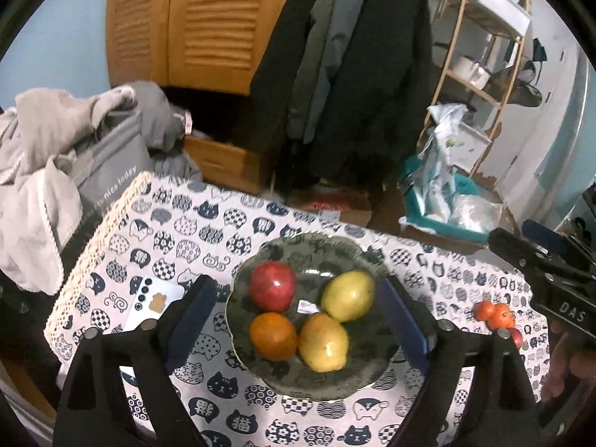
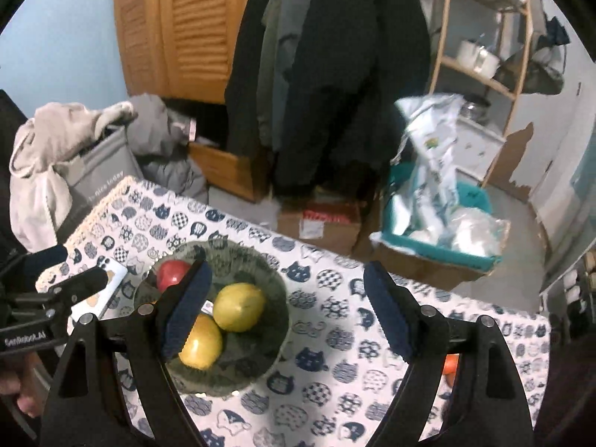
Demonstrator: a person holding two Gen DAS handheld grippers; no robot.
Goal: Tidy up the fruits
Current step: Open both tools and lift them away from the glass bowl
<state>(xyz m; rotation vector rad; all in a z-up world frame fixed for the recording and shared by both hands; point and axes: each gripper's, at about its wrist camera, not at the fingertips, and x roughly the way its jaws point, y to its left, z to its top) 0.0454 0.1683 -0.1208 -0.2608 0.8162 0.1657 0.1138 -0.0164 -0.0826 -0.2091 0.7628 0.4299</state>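
1. Cluttered room: hanging dark coats (image 1: pixel 357 74), a louvred wooden cabinet (image 1: pixel 193 18) and a shelf rack (image 1: pixel 480 59) stand behind a table under a cat-print tablecloth (image 1: pixel 178 238).
2. Near the middle of the cloth sits a dark green scalloped plate (image 1: pixel 320 249), the landmark for everything below.
3. On the plate lie four fruits, bunched touching: a red pomegranate (image 1: pixel 272 286) at the far left, an orange (image 1: pixel 273 336) in front of it, one yellow-green fruit (image 1: pixel 348 295) at the far right, and another yellow fruit (image 1: pixel 323 342) at the near middle. They look gathered here as the sorted pile.
4. Well to the plate's right, a few small red-orange fruits (image 1: pixel 495 314) rest on the cloth, probably not yet collected.
5. Left of the plate lies a white phone (image 1: pixel 156 300), face down.
6. Above the plate, the left gripper (image 1: pixel 298 316) has its jaws spread wide, pinching nothing.
7. Just right of the plate, the right gripper (image 2: pixel 287 309) is likewise spread and empty above the cloth.
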